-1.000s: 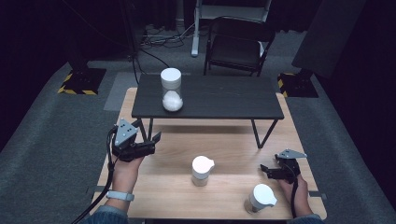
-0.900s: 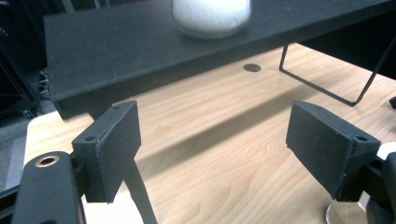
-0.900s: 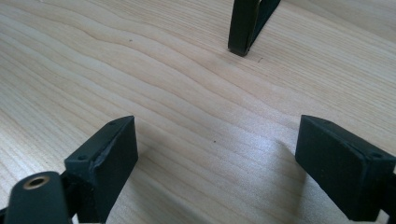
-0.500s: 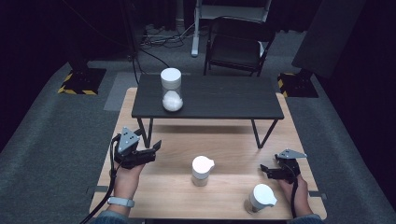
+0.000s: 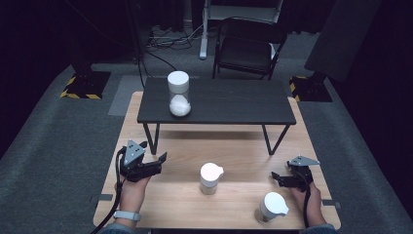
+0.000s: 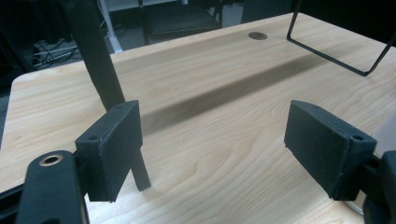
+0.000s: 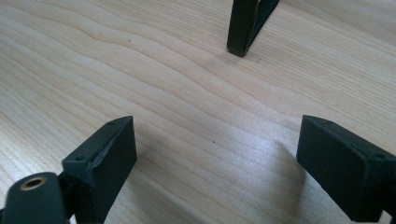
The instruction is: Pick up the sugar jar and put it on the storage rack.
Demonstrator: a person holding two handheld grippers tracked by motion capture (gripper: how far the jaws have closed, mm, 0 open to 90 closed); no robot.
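Pitcher [image 5: 211, 178] is sitting untouched mid-surface while left hand-held gripper [image 5: 155, 163], jaws apart, is drawing nearer; right hand-held gripper [image 5: 277, 178] is idling, jaws apart.

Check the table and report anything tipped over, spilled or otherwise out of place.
Nothing stands out. Both white cups stand upright on the wooden table, the jar sits upright on the black shelf, and no spill shows.
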